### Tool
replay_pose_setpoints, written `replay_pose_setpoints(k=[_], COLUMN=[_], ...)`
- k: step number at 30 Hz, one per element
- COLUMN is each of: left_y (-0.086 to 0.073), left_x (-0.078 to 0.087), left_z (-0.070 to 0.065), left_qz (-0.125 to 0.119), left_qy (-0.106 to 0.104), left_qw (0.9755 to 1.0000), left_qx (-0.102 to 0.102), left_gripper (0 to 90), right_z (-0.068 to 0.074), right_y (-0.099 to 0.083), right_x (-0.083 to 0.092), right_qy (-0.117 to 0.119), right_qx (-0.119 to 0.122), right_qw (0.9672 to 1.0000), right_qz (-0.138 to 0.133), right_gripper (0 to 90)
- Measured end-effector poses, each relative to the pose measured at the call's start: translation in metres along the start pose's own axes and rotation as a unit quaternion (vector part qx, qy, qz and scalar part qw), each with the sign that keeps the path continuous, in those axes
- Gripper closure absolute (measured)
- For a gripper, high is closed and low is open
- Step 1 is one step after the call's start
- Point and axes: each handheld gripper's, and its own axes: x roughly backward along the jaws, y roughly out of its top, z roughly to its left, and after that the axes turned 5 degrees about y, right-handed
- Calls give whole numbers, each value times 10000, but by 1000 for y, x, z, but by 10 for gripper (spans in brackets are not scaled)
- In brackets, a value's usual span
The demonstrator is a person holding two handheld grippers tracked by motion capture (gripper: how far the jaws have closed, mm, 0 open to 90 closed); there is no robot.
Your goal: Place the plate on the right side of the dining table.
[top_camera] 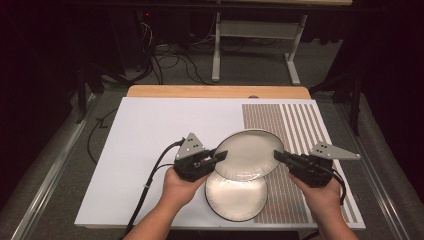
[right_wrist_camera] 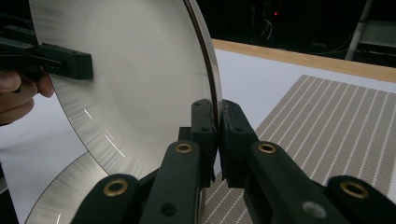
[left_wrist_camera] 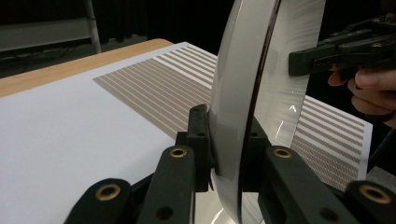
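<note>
White table [top_camera: 150,130], striped mat [top_camera: 300,120] at right side. Upper plate [top_camera: 250,152] held above table, overlapping lower plate [top_camera: 235,197] lying flat near front edge. Left gripper [top_camera: 220,156] clamped on upper plate's left rim, right gripper [top_camera: 278,155] on opposite rim. Plate likely stiff, glossy, breakable (slippery too); pinch rim, both sides, keep level.
</note>
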Motion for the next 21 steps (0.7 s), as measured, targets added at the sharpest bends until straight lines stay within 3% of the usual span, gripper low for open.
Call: replay_pose_setpoints(k=[9,21], left_y=[8,17], left_x=[-29,-59], left_z=[-9,-14], left_qz=[106,207], left_qy=[-64,-59], left_qw=[9999,9997], left_qx=[-89,-81], left_gripper=[791,773], right_z=[-20,-34], right_y=[-14,-13], right_x=[15,30], right_qy=[-181,-487], right_qx=[-257,-297], right_qw=[9995,9981], right_qz=[-89,-212], right_gripper=[874,876])
